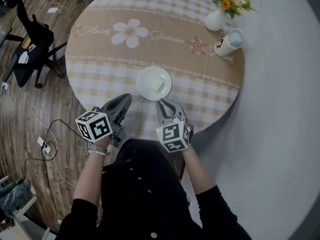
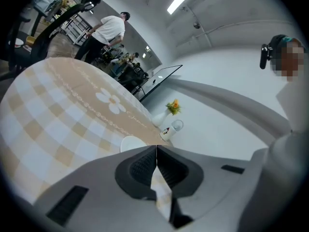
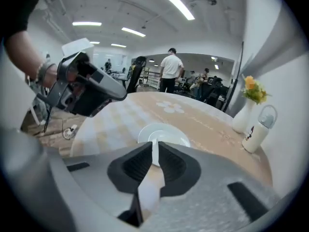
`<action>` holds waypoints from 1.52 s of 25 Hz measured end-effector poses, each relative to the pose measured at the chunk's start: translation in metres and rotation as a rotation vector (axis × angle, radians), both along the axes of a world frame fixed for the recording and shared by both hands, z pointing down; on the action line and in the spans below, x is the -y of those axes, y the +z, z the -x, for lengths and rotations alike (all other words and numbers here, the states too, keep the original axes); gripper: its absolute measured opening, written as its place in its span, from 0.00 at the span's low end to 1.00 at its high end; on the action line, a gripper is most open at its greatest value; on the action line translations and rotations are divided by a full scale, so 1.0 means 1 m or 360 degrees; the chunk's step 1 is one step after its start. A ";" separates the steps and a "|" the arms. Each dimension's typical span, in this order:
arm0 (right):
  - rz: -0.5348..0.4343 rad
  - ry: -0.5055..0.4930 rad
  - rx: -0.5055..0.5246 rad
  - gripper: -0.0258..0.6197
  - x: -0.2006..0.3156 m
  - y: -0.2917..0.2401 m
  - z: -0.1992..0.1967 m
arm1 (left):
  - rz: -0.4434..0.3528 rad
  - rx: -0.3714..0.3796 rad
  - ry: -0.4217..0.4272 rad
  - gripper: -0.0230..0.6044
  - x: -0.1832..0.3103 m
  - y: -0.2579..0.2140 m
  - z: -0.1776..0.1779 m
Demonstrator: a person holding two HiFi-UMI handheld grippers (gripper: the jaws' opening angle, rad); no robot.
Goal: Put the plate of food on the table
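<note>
Round table (image 1: 100, 49) in beige checked cloth with daisy print, plate of food (image 1: 154, 83) near its front edge, wood floor (image 1: 25, 104) alongside, left gripper (image 1: 125, 100) fingers pressed together, right gripper (image 1: 165, 104) fingers slightly spread, both empty

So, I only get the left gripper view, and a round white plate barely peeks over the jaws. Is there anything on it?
Observer: Yes. The head view shows a pale yellow block of food on the round white plate.
Operator: Is anything holding the plate?
Observer: No. It rests on the beige checked tablecloth; the right gripper, close to its near rim, has its jaws slightly apart and empty.
Operator: Where is mine from above?
Observer: The left gripper sits left of the plate's near edge, clear of it.
</note>
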State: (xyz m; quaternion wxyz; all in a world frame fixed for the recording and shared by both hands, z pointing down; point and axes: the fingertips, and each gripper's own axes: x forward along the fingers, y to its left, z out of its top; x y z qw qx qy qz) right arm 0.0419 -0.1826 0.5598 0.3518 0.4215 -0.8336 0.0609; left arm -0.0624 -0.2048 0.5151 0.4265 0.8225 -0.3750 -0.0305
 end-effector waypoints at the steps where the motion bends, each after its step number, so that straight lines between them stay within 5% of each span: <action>1: -0.0011 0.0057 0.0068 0.08 -0.001 -0.009 -0.002 | -0.0036 0.0005 0.0000 0.04 -0.001 -0.008 0.000; 7: -0.0111 0.0265 0.0425 0.05 -0.005 -0.064 -0.011 | -0.0243 0.0066 -0.0005 0.04 -0.003 -0.061 0.001; 16: -0.0345 0.0302 0.0624 0.04 -0.015 -0.152 -0.020 | -0.0477 0.0176 -0.0041 0.04 -0.011 -0.139 0.000; 38: -0.0631 0.0253 0.0798 0.04 -0.020 -0.260 -0.018 | -0.0911 0.0357 0.0094 0.04 -0.032 -0.222 -0.020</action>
